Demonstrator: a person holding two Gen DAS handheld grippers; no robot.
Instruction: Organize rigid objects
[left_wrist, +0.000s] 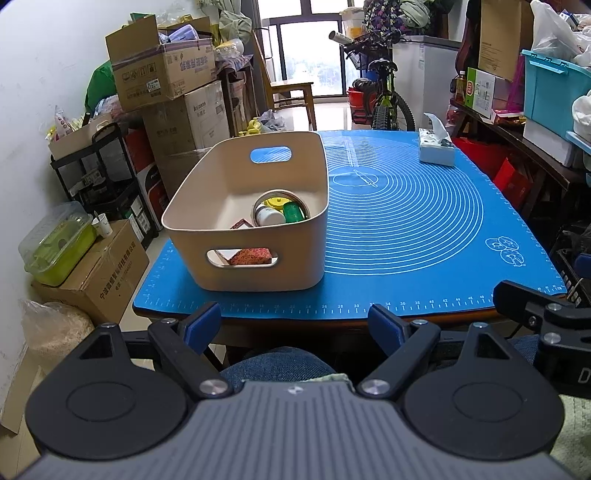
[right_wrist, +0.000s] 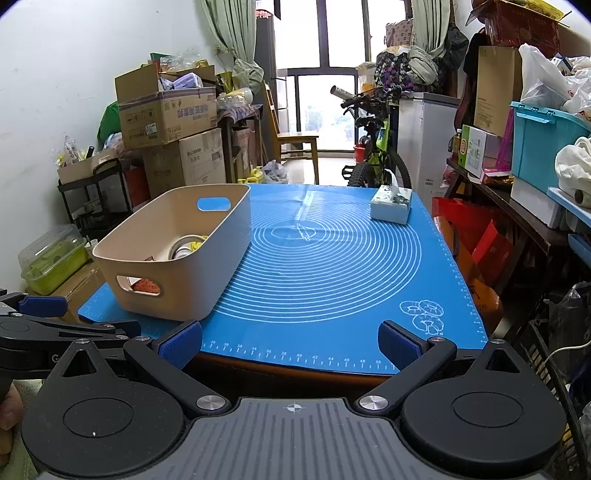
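A beige storage bin (left_wrist: 207, 221) (right_wrist: 221, 243) stands on the left side of the blue mat (left_wrist: 406, 221) (right_wrist: 332, 277). Inside it I see a round tin (left_wrist: 279, 211) holding a white bottle, a yellow cap and a green bottle, plus a red patterned box (left_wrist: 251, 256) showing through the near handle slot. My left gripper (left_wrist: 297, 322) hangs open below the table's near edge, nothing between its blue pads. My right gripper (right_wrist: 291, 341) is open too, over the mat's near edge and empty. Part of the right gripper shows at the right edge of the left wrist view.
A tissue box (left_wrist: 436, 147) (right_wrist: 391, 206) sits at the mat's far right. Stacked cardboard boxes (left_wrist: 162, 74) and a black cart stand left of the table; a bicycle (left_wrist: 384, 96) is behind it. Shelves with a teal crate (right_wrist: 543, 147) line the right. A person's jeans-covered knee (left_wrist: 277, 362) is below.
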